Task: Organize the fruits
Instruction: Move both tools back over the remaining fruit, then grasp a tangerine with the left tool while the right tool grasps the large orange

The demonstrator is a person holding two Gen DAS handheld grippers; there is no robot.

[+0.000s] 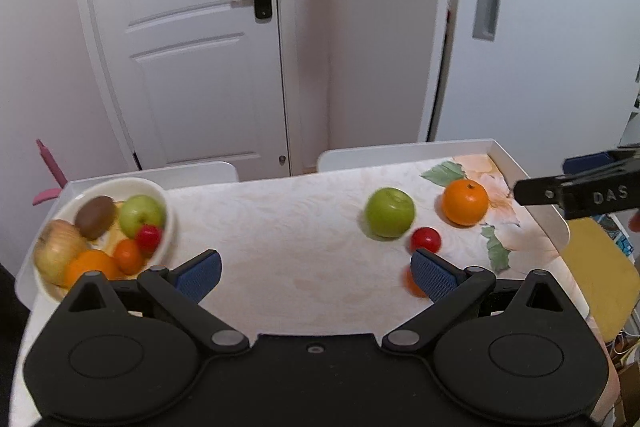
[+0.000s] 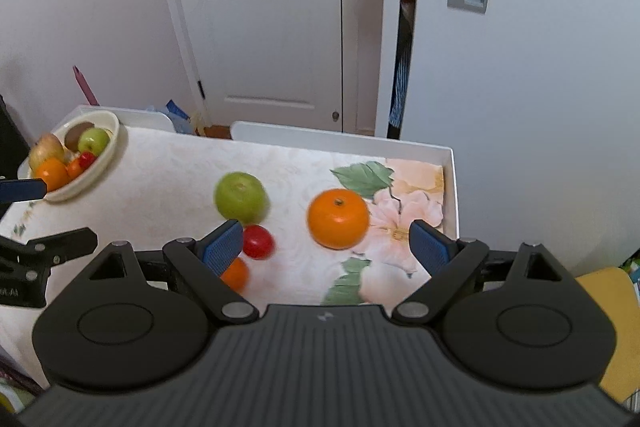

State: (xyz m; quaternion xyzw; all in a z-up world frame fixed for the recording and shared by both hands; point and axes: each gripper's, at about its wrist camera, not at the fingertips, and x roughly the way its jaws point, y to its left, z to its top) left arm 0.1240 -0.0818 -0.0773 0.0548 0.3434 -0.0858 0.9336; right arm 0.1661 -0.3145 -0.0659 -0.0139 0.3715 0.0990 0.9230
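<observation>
A cream bowl (image 1: 170,215) at the table's far left holds several fruits: a kiwi, a green apple, a pear, oranges and a red fruit; it also shows in the right wrist view (image 2: 114,143). Loose on the cloth lie a green apple (image 1: 390,213) (image 2: 241,197), a large orange (image 1: 465,202) (image 2: 338,219), a small red fruit (image 1: 426,239) (image 2: 258,242) and a small orange fruit (image 1: 412,285) (image 2: 236,274) partly hidden by a finger. My left gripper (image 1: 316,273) is open and empty above mid-table. My right gripper (image 2: 326,247) is open and empty, with the large orange just beyond its fingertips.
The table (image 1: 280,227) has a floral cloth and raised white edges (image 2: 454,183). A white door (image 1: 192,39) and a wall stand behind it. A yellow chair seat (image 1: 600,267) is to the right. The right gripper's finger (image 1: 576,193) enters the left wrist view at right.
</observation>
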